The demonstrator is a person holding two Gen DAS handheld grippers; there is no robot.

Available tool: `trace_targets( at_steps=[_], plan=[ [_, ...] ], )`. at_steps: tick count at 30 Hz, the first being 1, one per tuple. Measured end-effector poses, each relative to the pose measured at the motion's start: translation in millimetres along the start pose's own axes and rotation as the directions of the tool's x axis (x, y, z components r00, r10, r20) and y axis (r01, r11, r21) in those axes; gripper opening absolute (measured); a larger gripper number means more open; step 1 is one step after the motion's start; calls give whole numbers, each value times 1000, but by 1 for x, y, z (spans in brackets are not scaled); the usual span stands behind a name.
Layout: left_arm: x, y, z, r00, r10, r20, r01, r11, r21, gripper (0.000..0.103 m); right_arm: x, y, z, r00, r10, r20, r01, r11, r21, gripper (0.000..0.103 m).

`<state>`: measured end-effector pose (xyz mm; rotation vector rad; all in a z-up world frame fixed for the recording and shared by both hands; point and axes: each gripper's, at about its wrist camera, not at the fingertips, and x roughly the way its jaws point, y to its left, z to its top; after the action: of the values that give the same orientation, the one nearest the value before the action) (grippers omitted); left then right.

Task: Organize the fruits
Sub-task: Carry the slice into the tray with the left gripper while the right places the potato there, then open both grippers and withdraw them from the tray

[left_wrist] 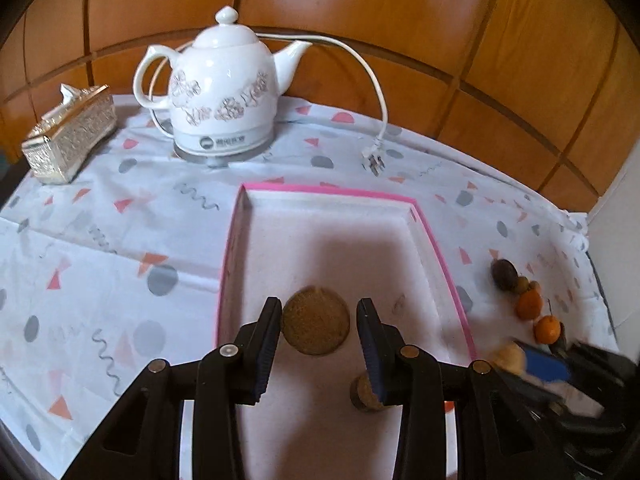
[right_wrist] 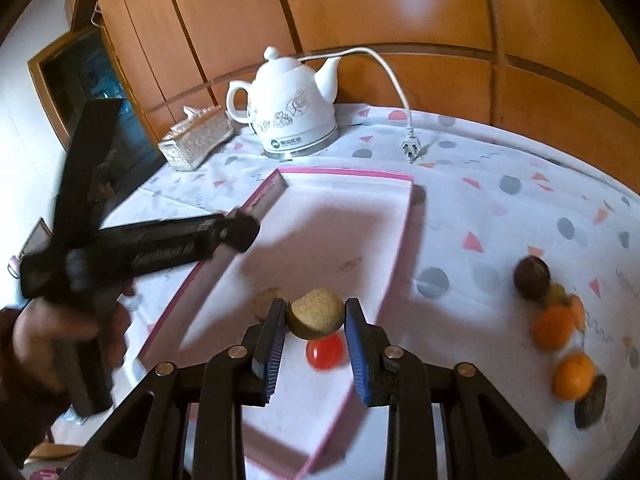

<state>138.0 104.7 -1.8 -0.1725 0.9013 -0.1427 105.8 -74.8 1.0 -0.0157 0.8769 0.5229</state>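
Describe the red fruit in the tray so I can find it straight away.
Start at the white kettle, then come forward to the pink-edged tray in front of it. Near the tray's front end lies a small red fruit, just below the right tool. It is the only glossy red thing there; the fruits beside it are dull brown.

The far half of the pink-rimmed tray (left_wrist: 436,248) in front of me is bare, so there is room to reach in. Its near part holds a brown round fruit (left_wrist: 315,321), a smaller one (left_wrist: 362,394) and a red one (right_wrist: 325,352). To the far left stand a white kettle (left_wrist: 224,92) and tissue box (left_wrist: 70,134). Its cord and plug (left_wrist: 373,164) lie beyond the tray. Oranges (left_wrist: 529,304) and dark fruits crowd the right edge.
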Motion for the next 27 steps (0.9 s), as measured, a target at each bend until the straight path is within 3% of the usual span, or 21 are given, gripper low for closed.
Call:
trace_targets(
  at_steps=[3,8,14,20,27],
  plan=[
    [-2,0,-6,999,35,12,-36,999,6,52,20,1,7,1000,-16,-22,16,1000,10,30],
    [-12,-1,-13,997,69,37,-69,998,1,53,28,-3,6,999,-35,-39,37,999,38,33],
    [-20,-11,-24,993,104,48,-104,995,-1,56,14,-2,0,998,-69,-14,69,996,50,37],
    [-31,-26,-35,988,136,79,-135,991,-12,69,-13,-10,-11,989,-141,38,137,986,93,37],
    [-37,-50,-45,990,110,86,-112,993,26,73,-39,-30,-28,975,-212,66,201,968,151,37]
  ],
)
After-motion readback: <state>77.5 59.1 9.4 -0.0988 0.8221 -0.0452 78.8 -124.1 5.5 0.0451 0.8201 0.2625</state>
